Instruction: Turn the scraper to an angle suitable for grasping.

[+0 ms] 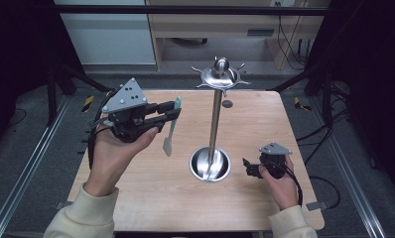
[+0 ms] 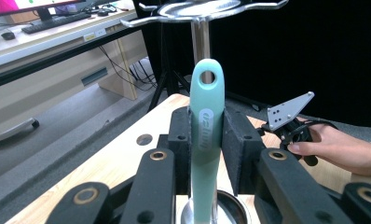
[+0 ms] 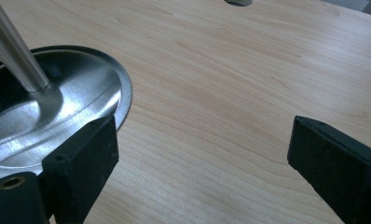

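The left gripper (image 2: 207,140) clamps a mint-green spatula (image 2: 206,135) by its handle (blade hanging down), while the right gripper (image 3: 202,154) gapes wide.

There is one green spatula (image 1: 170,130). There is one shiny metal stand (image 1: 215,119). The stand has one round base (image 1: 210,164), one tall pole (image 1: 215,116) and one round top with hooks (image 1: 219,75); the hooks are too small to count. There are two grippers, the left gripper (image 1: 171,112) and the right gripper (image 1: 245,165). Each gripper has two black jaws, so that makes four jaws. Each has one grey three-cornered plate on top, so that makes two plates. There are two hands, one on each gripper. There is one wooden surface (image 1: 161,198). It has one small round hole (image 1: 227,103).
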Demonstrator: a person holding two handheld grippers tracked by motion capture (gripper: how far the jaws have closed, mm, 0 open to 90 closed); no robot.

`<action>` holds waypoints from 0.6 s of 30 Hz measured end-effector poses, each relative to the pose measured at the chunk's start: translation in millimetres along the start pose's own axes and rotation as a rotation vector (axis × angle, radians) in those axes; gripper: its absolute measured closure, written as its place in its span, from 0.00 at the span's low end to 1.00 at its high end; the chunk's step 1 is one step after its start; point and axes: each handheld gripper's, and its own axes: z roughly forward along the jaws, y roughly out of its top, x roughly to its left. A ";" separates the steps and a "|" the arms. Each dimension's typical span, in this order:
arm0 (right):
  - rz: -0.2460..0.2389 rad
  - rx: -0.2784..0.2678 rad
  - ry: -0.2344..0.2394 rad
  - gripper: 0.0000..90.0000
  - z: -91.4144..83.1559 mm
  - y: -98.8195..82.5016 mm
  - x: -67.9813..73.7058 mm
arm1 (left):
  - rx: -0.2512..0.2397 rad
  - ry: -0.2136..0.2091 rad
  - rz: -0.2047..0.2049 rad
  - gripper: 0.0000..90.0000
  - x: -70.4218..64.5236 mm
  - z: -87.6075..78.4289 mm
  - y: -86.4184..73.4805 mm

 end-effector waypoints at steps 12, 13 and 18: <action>-0.002 0.002 0.002 0.10 0.6 0.4 0.4 | 0.001 0.004 -0.002 0.82 1.0 4.7 8.5; -0.003 0.002 0.003 0.10 0.6 0.4 0.2 | 0.004 0.003 0.000 0.82 0.9 5.4 9.3; 0.001 -0.003 0.004 0.10 0.1 0.6 -0.3 | 0.013 0.007 0.009 0.82 -0.1 7.1 13.3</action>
